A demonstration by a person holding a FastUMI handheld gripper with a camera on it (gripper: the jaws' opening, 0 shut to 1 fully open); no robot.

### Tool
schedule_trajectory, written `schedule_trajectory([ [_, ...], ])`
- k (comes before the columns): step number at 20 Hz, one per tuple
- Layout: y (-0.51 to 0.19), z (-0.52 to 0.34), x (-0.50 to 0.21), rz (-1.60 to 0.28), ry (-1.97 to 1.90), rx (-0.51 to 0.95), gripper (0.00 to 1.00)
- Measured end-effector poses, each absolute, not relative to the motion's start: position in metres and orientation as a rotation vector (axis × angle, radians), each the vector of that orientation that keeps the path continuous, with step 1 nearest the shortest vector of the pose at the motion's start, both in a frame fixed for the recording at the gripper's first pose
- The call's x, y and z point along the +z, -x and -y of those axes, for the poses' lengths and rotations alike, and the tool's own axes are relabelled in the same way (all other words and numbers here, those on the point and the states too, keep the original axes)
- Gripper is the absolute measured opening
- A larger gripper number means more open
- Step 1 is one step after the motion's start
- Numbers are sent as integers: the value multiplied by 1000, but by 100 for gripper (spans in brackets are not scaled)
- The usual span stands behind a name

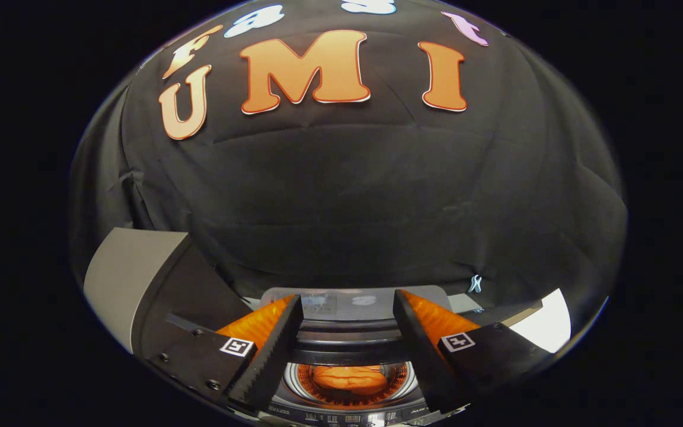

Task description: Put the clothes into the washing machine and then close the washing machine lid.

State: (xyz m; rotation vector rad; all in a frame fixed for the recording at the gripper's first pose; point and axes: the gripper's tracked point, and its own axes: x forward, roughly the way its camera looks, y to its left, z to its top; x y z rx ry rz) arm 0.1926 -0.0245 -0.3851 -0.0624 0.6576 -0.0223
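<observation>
Left: a grey, flat-faced panel [131, 279] with a dark inner side is standing up beside the machine (I am reading it as the raised washing machine lid, though its hinge is hidden). It is lying to the left of the left finger and rising above it.

Centre: the gripper [347, 323] is hanging with its fingers spread wide, nothing between them. In the gap, below and just beyond the tips, the round steel-rimmed drum opening of the top-loading washing machine [350, 385] is facing up. A crumpled orange cloth bundle [348, 378] is sitting down inside the drum, clear of both fingers. The control strip is running along the near edge, too small to read.

Right: a pale surface [546, 326] is showing past the right finger, nature uncertain.

Judgement: the clothes appear loaded; the lid step is not yet done. The lid is lying left of the gripper, so the coming move is calling for a leftward reach.
</observation>
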Motion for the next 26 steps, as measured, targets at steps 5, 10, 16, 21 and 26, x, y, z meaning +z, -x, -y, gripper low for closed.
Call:
schedule_trajectory([
  [5, -150, 28, -418, -746, 4, -52, 97],
  [10, -99, 34, -477, -867, -49, -97, 99],
  [16, -97, 42, -475, -869, -52, -106, 98],
  [21, -97, 46, -472, -870, -66, -104, 98],
  [26, -95, 51, -470, -888, -55, -83, 98],
])
